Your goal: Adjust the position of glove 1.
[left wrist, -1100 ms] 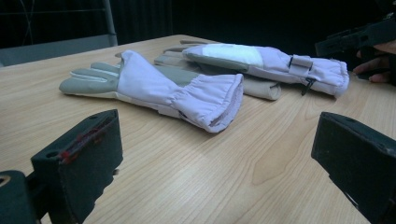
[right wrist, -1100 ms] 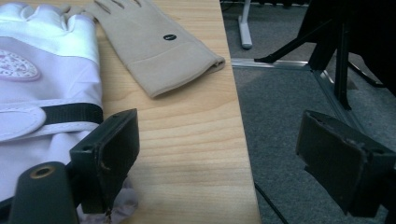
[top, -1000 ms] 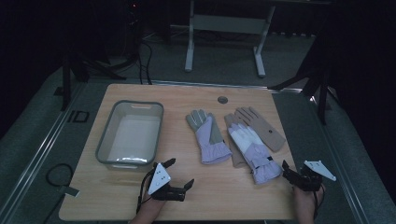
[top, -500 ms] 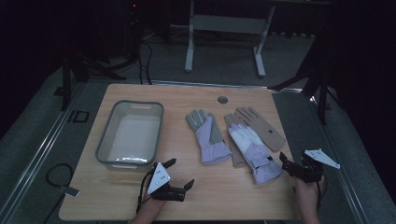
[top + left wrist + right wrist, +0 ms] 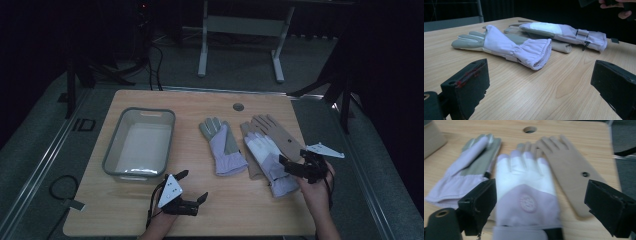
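- Your right gripper (image 5: 295, 167) hangs over the cuff end of the white and purple glove (image 5: 267, 159), with its jaws spread wide.
- That glove lies on a tan hand shape (image 5: 277, 135), near the table's (image 5: 240, 210) right side.
- Your left gripper (image 5: 192, 192) is spread wide too, low over bare wood.
- A grey and purple glove (image 5: 222, 145) lies just beside them, right of the tub (image 5: 112, 155).

My right gripper (image 5: 295, 167) is hovering over a soft cloth glove (image 5: 526, 197) with a matt white and lilac back and a stitched round badge. The glove beside it (image 5: 506, 46) is showing lilac fabric gathered at the cuff and matt grey-green fingers. Both are lying on a table (image 5: 549, 95) of smooth, pale wood grain. My black jaw pads are looking dull and rubbery. The tub (image 5: 140, 145) is looking like grey plastic.
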Available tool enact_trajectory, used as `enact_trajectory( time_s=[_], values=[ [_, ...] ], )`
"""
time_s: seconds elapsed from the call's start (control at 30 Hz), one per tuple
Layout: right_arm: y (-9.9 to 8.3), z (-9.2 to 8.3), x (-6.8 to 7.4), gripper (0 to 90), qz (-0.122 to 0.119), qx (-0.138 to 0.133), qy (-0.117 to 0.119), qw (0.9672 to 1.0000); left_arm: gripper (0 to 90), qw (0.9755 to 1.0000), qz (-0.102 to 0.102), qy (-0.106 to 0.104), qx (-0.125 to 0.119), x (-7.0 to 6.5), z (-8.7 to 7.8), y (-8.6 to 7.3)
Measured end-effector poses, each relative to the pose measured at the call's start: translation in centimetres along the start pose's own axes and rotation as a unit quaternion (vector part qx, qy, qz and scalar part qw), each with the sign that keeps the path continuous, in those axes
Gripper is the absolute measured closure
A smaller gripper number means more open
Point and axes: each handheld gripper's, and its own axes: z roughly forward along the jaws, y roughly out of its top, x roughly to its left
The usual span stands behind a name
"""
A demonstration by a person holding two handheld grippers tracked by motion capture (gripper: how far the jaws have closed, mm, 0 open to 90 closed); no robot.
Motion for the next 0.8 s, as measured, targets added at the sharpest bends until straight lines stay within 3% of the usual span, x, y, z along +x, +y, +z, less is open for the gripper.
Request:
enact_trajectory(
  time_s=[0.13,0.3,0.53,0.8],
  values=[
    [1.0,0.8,1.4,12.7,-0.019,0.014,0.017,0.9996,1.8,1.0000,0.001,0.000,0.000,0.0,0.0,0.0],
    [2.4,1.7,3.3,19.3,-0.055,0.006,0.031,0.9980,1.8,1.0000,0.001,0.000,0.000,0.0,0.0,0.0],
    [3.8,3.8,5.6,27.5,-0.060,0.012,0.066,0.9959,1.8,1.0000,0.000,-0.003,0.001,-0.1,0.0,0.0],
    [4.9,6.3,7.7,28.5,-0.082,0.020,0.081,0.9932,1.8,1.0000,0.001,-0.005,0.002,-0.1,0.0,0.0]
  ],
)
